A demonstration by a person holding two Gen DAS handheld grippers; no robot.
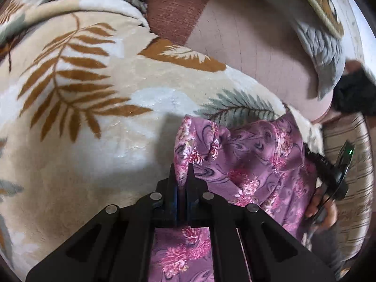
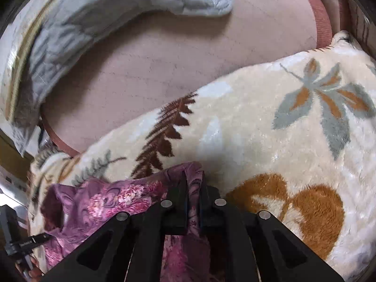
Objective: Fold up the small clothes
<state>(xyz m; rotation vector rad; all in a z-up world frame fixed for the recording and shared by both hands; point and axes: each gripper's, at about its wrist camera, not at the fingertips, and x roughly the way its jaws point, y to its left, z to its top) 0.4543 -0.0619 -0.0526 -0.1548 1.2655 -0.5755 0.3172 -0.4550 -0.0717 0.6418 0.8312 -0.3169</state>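
Observation:
A small purple garment with pink flowers [image 1: 253, 155] lies on a cream fleece blanket with leaf prints [image 1: 94, 89]. My left gripper [image 1: 181, 171] is shut on the garment's left edge, with cloth pinched between the black fingers. In the right wrist view my right gripper [image 2: 193, 181] is shut on the other edge of the same garment [image 2: 112, 202], with cloth bunched between its fingers. The cloth sags between the two grippers just above the blanket [image 2: 270, 141]. The right gripper and the hand holding it show at the right of the left wrist view [image 1: 329, 188].
A pinkish mattress sheet [image 1: 246, 47] lies beyond the blanket. A grey quilted cover [image 2: 94, 14] is bunched at its far side. A striped cushion [image 1: 350, 199] sits at the right of the left wrist view.

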